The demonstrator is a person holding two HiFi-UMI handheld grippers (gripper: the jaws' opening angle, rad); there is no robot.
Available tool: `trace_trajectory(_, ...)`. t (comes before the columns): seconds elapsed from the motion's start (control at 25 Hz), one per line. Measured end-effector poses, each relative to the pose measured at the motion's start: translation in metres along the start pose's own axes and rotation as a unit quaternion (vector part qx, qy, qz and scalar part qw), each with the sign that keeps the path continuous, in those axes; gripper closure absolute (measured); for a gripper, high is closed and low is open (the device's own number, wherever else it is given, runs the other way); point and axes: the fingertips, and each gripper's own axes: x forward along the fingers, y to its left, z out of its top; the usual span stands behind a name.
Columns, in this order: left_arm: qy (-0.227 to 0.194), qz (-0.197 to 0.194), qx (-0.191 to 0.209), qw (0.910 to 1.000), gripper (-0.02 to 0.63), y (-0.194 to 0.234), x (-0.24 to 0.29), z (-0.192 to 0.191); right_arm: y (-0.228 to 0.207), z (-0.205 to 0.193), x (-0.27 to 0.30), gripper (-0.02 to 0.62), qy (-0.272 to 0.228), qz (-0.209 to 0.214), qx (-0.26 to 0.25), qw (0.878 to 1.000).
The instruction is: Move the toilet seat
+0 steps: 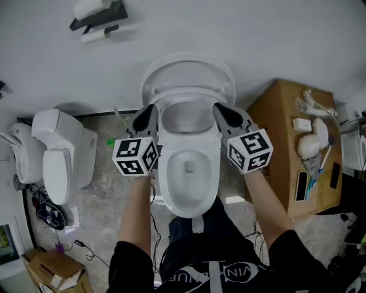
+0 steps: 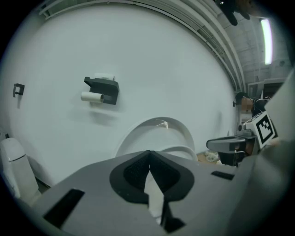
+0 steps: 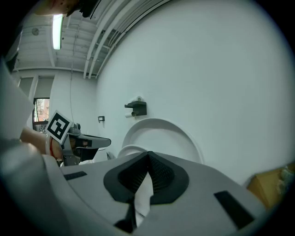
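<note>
A white toilet (image 1: pixel 189 194) stands against the wall in the head view, right in front of me. Its lid (image 1: pixel 189 67) leans back on the wall, and the seat ring (image 1: pixel 189 93) stands raised just before it. My left gripper (image 1: pixel 148 111) sits at the bowl's left rim and my right gripper (image 1: pixel 222 110) at its right rim. Both point toward the wall. In the left gripper view the left gripper (image 2: pixel 149 160) is shut with nothing between its pads, and the lid (image 2: pixel 159 122) and seat (image 2: pixel 184 150) arch beyond it. The right gripper (image 3: pixel 148 159) is likewise shut and holds nothing.
A second toilet (image 1: pixel 57 163) stands at the left with cables (image 1: pixel 51 214) on the floor beside it. At the right a tall cardboard box (image 1: pixel 286 143) carries several small items. A toilet-roll holder (image 1: pixel 98 17) hangs on the wall. A small cardboard box (image 1: pixel 54 269) lies near left.
</note>
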Motion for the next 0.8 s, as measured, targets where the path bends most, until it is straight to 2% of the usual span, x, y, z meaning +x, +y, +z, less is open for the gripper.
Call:
trace_trajectory(0.56,-0.021,-0.002,0.026,0.9994,0.603,-0.029,-0.094,0.001,0.051,0.003,-0.075,0.586,-0.02,0.006,-0.018,1.0)
trace_trajectory(0.8,-0.037,-0.004,0.007,0.9993,0.603,-0.043,-0.135,0.001,0.079,0.006,-0.11,0.586,-0.031,0.005,-0.029,0.999)
